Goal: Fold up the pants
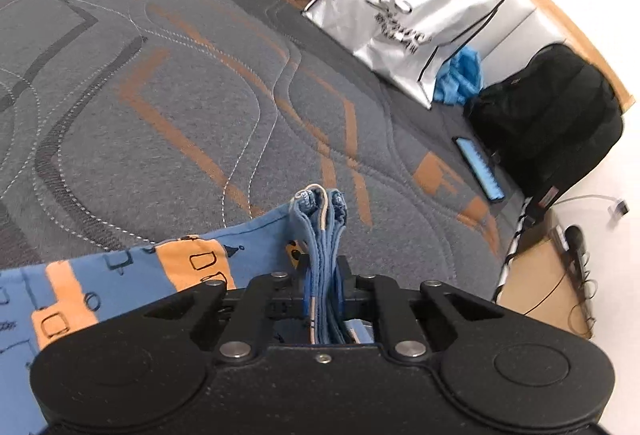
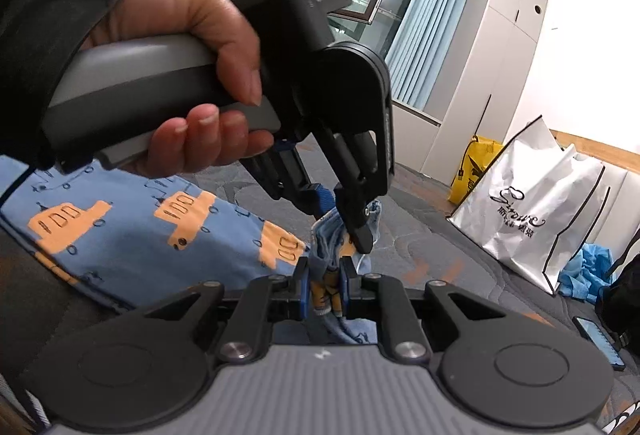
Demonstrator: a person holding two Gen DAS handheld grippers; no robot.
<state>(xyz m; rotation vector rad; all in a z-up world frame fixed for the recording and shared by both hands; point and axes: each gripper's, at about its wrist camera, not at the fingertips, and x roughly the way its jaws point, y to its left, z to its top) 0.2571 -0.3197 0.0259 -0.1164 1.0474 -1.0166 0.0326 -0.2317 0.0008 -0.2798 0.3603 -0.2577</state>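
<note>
Pants (image 2: 132,235), bunched edge pinched by both the left claw (image 1: 324,275) and right claw (image 2: 326,283) held close together, trail toward nine o'clock, apparently draped over the bed (image 1: 160,95).

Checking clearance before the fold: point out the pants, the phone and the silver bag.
pants (image 2: 132,235): right wrist view, flat printed fabric.
phone (image 1: 480,169): left wrist view, lit screen.
silver bag (image 2: 528,211): right wrist view, front panel by the lettering.
</note>
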